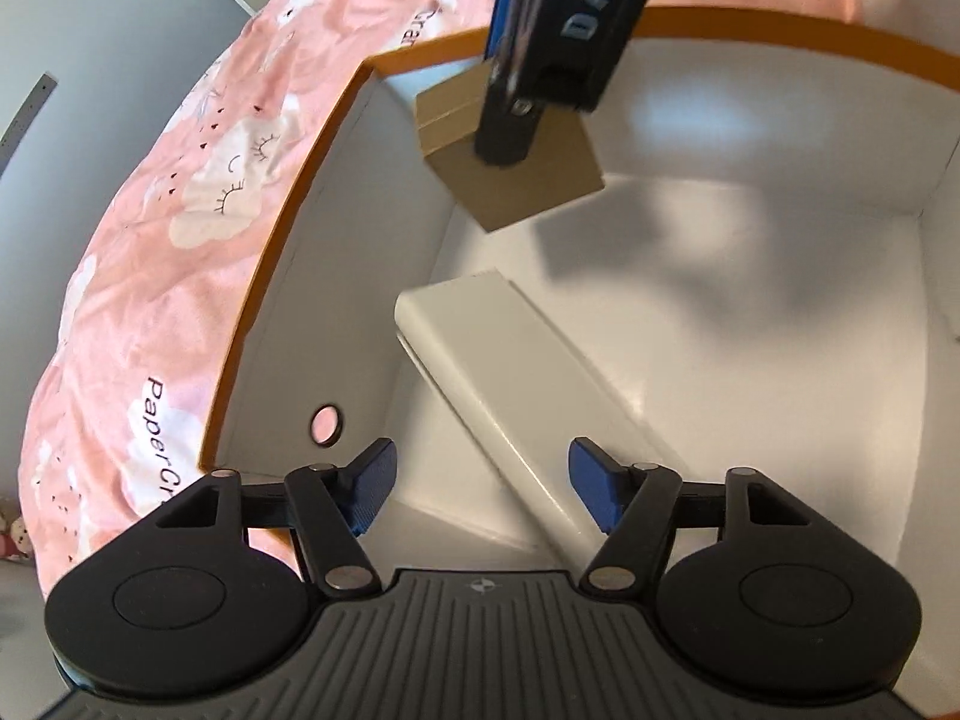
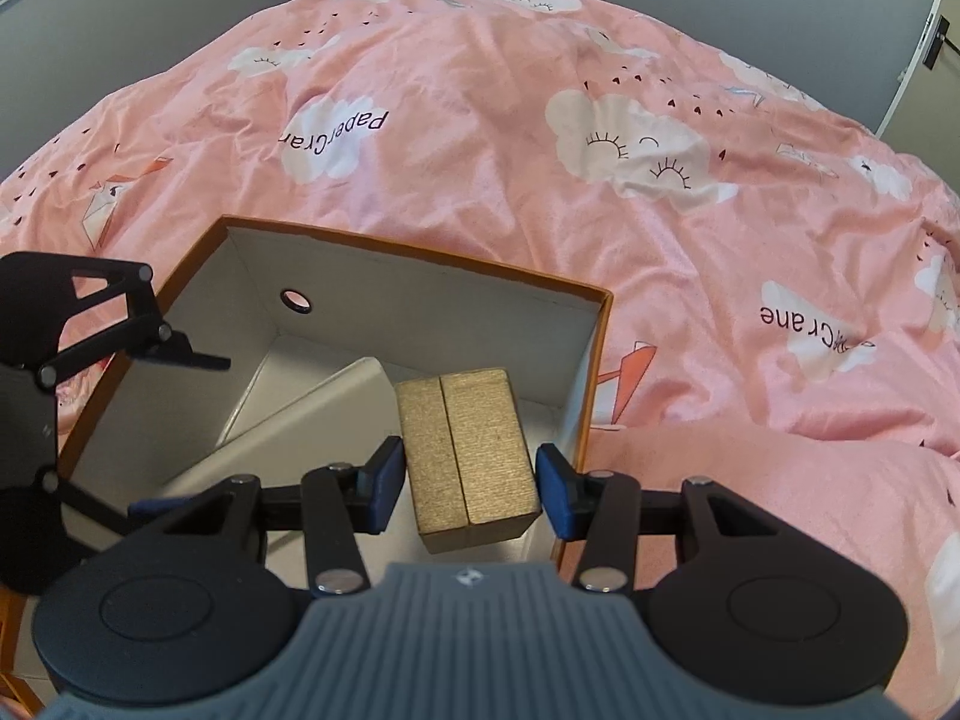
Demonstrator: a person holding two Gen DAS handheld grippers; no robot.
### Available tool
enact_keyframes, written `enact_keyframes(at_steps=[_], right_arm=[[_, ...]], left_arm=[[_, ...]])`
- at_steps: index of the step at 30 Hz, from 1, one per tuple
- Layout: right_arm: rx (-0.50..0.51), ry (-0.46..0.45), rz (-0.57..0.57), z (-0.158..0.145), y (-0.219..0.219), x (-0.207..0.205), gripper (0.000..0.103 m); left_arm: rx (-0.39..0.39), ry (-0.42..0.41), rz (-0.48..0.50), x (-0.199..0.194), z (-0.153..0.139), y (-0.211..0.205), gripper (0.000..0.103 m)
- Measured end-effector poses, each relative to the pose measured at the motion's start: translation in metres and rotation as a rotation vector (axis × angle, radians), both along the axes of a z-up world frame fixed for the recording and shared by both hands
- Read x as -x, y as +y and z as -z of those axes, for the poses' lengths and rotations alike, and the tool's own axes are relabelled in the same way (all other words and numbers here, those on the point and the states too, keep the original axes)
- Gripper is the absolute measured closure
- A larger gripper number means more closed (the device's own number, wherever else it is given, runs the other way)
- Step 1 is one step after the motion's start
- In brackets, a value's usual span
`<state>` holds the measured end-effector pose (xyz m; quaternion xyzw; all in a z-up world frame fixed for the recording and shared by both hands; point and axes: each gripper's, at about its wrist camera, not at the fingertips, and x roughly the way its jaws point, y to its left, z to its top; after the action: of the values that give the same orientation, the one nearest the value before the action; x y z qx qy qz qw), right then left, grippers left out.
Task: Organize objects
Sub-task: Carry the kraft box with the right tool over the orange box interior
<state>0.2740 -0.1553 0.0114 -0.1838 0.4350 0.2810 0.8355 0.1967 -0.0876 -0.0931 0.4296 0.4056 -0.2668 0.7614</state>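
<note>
Right hand-held gripper [image 2: 471, 489] clamped on a small gold box [image 2: 468, 456], blue pads pressed to both its long sides, hanging inside the orange-edged cardboard box [image 2: 591, 372] near the right wall, clear of the floor by the shadow beneath it in the left wrist view. Already in: a flat white box [image 1: 510, 372] lying slantwise across the bottom. Left hand-held gripper [image 1: 480, 489] spread apart and empty, poised over the near end of that white box, pads not touching it. Cardboard box resting on the pink cloud-print bedspread [image 2: 480, 120]. So, roughly: one item stowed, a second about to be set down. Left to do, seemingly: lower and release the gold box, perhaps straighten the white one. Nothing else loose on the bedspread in view.
</note>
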Motion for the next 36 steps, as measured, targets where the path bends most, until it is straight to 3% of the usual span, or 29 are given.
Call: enact_keyframes(at_steps=[3,5,10,16,20,23,26,32,36], right_arm=[[0.004,-0.013,-0.003,0.0,0.001,-0.001,0.053],[0.001,-0.014,-0.005,0.001,0.002,-0.003,0.053],[-0.002,-0.016,-0.011,0.001,0.003,-0.004,0.054],[-0.034,-0.016,-0.024,-0.008,-0.001,0.0,0.054],[-0.048,-0.017,-0.035,-0.012,-0.005,0.002,0.054],[-0.053,-0.012,-0.037,-0.012,-0.008,0.001,0.054],[-0.063,-0.001,-0.028,-0.012,-0.011,-0.001,0.054],[-0.097,0.046,0.038,-0.016,-0.019,-0.002,0.054],[-0.094,0.058,0.073,-0.016,-0.023,0.007,0.054]], left_arm=[[0.032,0.04,-0.039,-0.002,-0.006,0.001,0.028],[0.094,0.075,-0.07,-0.008,-0.009,0.002,0.028],[0.204,0.159,-0.258,-0.028,-0.013,-0.005,0.028],[0.151,0.175,-0.446,-0.048,0.0,-0.022,0.026],[0.17,0.212,-0.567,-0.063,0.006,-0.022,0.027],[0.179,0.233,-0.599,-0.071,0.012,-0.019,0.029],[0.198,0.235,-0.575,-0.071,0.011,-0.015,0.031],[0.225,0.266,-0.382,-0.065,0.002,-0.018,0.032],[0.162,0.221,-0.208,-0.06,-0.009,-0.024,0.032]])
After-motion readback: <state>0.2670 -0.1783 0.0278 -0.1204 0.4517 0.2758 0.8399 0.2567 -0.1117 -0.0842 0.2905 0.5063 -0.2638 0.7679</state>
